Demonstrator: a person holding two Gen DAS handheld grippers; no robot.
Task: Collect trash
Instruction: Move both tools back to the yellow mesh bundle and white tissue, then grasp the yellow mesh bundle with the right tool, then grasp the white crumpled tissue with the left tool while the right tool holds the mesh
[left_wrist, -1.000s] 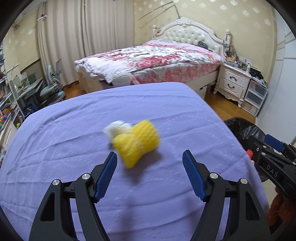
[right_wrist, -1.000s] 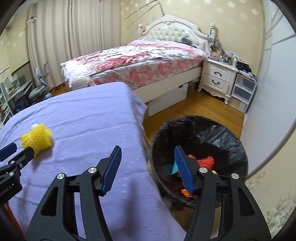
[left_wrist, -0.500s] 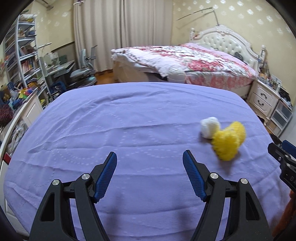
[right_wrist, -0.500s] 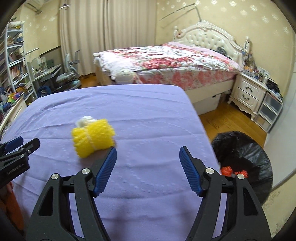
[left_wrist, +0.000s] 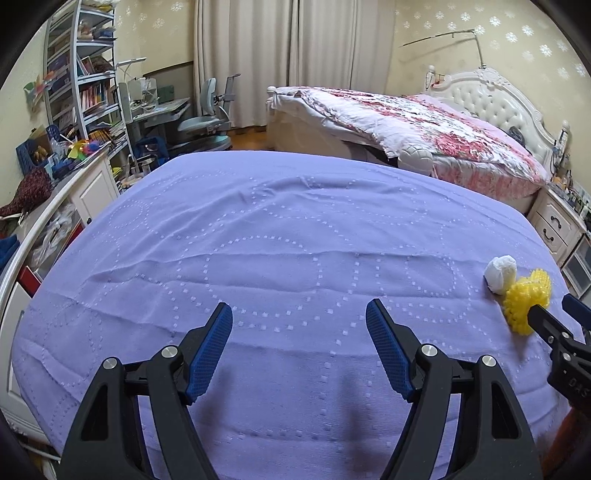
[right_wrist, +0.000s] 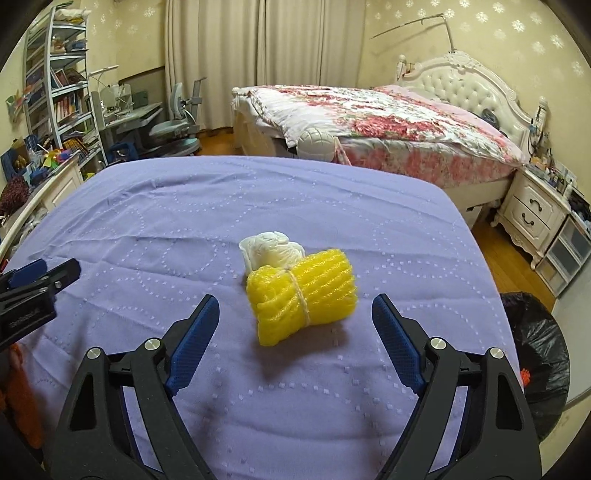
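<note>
A yellow foam-net bundle (right_wrist: 302, 294) tied with string lies on the purple cloth-covered table (right_wrist: 184, 221), touching a crumpled white paper ball (right_wrist: 271, 251) just behind it. My right gripper (right_wrist: 295, 332) is open and empty, jaws wide, with the yellow bundle just ahead between the fingertips. My left gripper (left_wrist: 299, 343) is open and empty over bare cloth. In the left wrist view the bundle (left_wrist: 526, 304) and paper ball (left_wrist: 500, 272) sit far right, beside the right gripper's tip. A black-lined trash bin (right_wrist: 535, 350) stands on the floor right of the table.
A bed with a floral quilt (right_wrist: 388, 122) stands behind the table, a white nightstand (right_wrist: 532, 210) to its right. Shelves, a desk and a chair (left_wrist: 207, 110) fill the left side. The left gripper's tip (right_wrist: 37, 280) shows at the right wrist view's left edge.
My right gripper swung from over the bin to the table and now faces the yellow bundle closely. My left gripper turned left, so the bundle moved to its view's right edge.
</note>
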